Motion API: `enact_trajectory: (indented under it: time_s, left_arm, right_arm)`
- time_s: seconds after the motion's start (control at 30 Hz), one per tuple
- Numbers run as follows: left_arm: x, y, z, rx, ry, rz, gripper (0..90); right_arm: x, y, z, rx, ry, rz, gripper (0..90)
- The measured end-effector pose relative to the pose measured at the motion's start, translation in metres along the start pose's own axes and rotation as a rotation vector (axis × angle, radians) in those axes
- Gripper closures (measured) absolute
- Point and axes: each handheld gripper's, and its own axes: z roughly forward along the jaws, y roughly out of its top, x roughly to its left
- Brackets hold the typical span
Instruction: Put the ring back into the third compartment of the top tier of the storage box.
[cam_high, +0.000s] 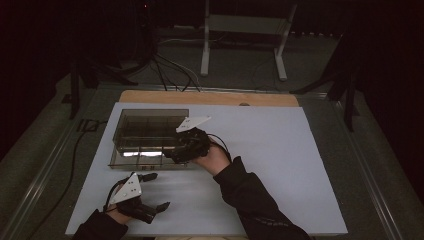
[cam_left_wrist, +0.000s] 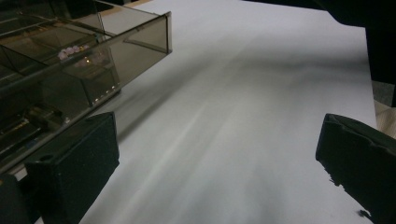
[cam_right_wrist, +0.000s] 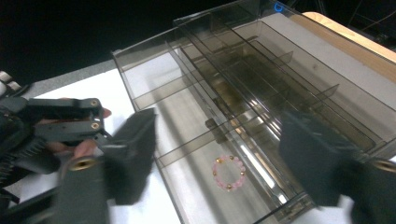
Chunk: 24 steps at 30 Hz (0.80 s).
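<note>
The right gripper (cam_right_wrist: 215, 163) has its fingers (cam_right_wrist: 133, 154) spread wide with nothing held, poised over the smoky clear organizer box (cam_high: 150, 137). A pink bead bracelet (cam_right_wrist: 229, 173) lies loose below them in a near compartment. The left gripper (cam_high: 152, 192) hovers by the desk's (cam_high: 280, 165) near left corner, fingers (cam_left_wrist: 74, 168) wide apart and empty. The box's far compartments are too dim to read.

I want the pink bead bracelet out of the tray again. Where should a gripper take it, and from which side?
Judging by its pose, come straight down from above: the bracelet lies flat in a walled compartment of the smoky tray. Pinch one stretch of beads across the ring's edge, one pad inside the loop.
</note>
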Motion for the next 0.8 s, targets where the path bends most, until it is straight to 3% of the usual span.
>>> enact_trajectory:
  time_s: [0.03,0.1,0.3,0.4,0.53,0.8]
  left_arm:
    - [0.000,0.000,0.000,0.000,0.000,0.000,0.6]
    - [0.000,0.001,0.000,-0.008,-0.001,0.000,0.6]
    - [0.001,0.000,0.000,-0.003,0.003,0.001,0.6]
    - [0.001,0.000,0.001,0.004,0.004,-0.001,0.6]
    - [0.001,-0.001,0.001,0.002,0.009,-0.005,0.6]
    - [0.002,-0.001,0.002,0.005,0.010,-0.007,0.6]
  right_arm:
    - [0.000,0.000,0.000,0.000,0.000,0.000,23.7]
    - [0.001,0.001,-0.003,-0.024,0.003,0.014,15.2]
    - [-0.001,0.001,-0.009,-0.047,0.004,0.027,7.3]
    - [-0.002,0.000,-0.011,-0.042,0.000,0.007,1.1]
    - [-0.001,-0.004,-0.017,-0.068,-0.040,0.015,0.0]
    - [-0.009,-0.008,-0.027,-0.073,-0.020,0.044,0.0]
